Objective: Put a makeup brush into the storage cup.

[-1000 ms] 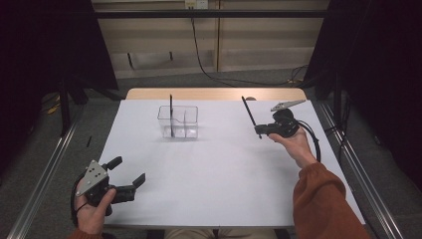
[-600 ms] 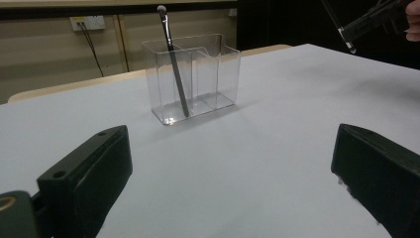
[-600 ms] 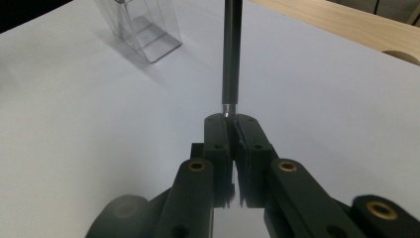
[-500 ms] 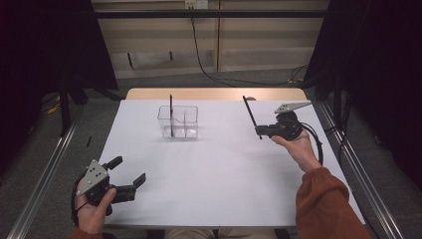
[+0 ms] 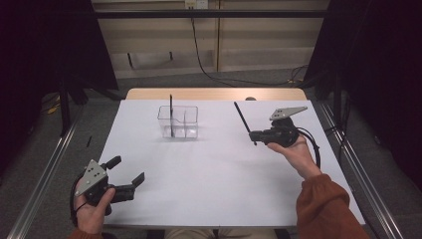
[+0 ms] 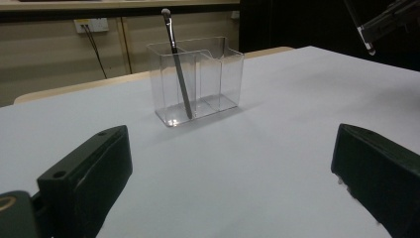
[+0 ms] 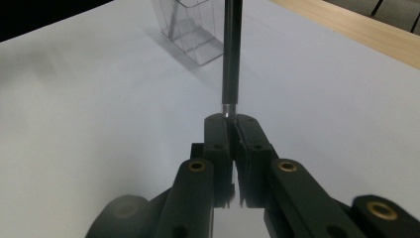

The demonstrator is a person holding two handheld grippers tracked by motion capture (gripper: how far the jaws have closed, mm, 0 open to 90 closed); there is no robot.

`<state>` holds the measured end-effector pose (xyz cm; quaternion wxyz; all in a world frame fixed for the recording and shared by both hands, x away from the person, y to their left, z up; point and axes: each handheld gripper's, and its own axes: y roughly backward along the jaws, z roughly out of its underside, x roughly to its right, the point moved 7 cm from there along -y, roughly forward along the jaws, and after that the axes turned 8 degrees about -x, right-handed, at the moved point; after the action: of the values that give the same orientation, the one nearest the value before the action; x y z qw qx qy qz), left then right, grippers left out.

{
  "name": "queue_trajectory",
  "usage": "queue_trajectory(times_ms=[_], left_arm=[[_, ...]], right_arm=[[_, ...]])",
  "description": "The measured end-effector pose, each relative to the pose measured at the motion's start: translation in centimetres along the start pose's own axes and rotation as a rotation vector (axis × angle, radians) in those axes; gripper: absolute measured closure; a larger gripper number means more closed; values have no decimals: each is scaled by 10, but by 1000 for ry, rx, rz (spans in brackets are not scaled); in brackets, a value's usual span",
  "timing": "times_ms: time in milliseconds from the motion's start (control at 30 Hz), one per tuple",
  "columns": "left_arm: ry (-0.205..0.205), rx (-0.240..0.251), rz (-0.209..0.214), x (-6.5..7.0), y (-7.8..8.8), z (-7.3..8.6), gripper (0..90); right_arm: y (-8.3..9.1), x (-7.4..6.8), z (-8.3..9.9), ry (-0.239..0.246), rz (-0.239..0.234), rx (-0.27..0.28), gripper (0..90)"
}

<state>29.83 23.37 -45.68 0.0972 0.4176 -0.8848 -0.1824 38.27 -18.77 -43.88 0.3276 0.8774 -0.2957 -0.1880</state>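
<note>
A clear plastic box (image 5: 184, 128) with compartments stands at the table's back middle, with a thin dark brush (image 5: 171, 112) upright in its left compartment. My right gripper (image 5: 254, 135) hovers to the right of the box, shut on the lower end of a second black brush (image 5: 243, 120) that slants up and away. In the right gripper view the jaws pinch that brush (image 7: 231, 54) near its metal band, and the box (image 7: 190, 25) lies beyond. My left gripper (image 5: 127, 169) rests near the front left corner, open with nothing in it. Its view faces the box (image 6: 198, 82) and the standing brush (image 6: 178, 64).
The white table top (image 5: 209, 174) stretches between both hands. A wooden strip (image 5: 214, 93) runs along the far edge. Metal rails flank the table left and right, and cables lie on the floor behind it.
My right gripper has drifted slightly left toward the box with the black brush still held. The left gripper has stayed where it was.
</note>
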Motion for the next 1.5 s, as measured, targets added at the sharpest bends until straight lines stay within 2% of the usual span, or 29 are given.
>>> queue_trajectory(times_ms=[267, 467, 533, 700, 833, 1000, 1133, 1200, 1267, 1500], left_arm=[[11, 6, -9, -3, 2, 0, 25], [1, 3, -10, -3, 1, 0, 25], [9, 5, -9, -2, 1, 0, 25], [0, 0, -7, -2, 1, 0, 26], [0, 4, -4, -2, 1, -1, 25], [-3, 2, -3, -2, 2, 0, 26], [-4, 1, -2, -2, 1, 0, 25], [-6, 1, -1, -1, 1, 0, 25], [-11, -1, -3, -1, 1, 0, 25], [-6, -3, -3, -2, 0, 0, 25]], right_arm=[[3, -15, -2, 32, -29, 9, 844], [3, -21, 1, 39, -42, 3, 844], [5, -24, 1, 42, -42, 0, 844], [14, -32, 0, 63, -48, 5, 844], [15, -40, 3, 82, -66, 1, 844], [20, -52, 0, 103, -105, 23, 844], [15, -64, -1, 149, -126, -3, 844], [13, -70, -3, 171, -153, 7, 844], [13, -76, -6, 188, -156, 5, 844], [9, -89, -10, 223, -179, -15, 844]])
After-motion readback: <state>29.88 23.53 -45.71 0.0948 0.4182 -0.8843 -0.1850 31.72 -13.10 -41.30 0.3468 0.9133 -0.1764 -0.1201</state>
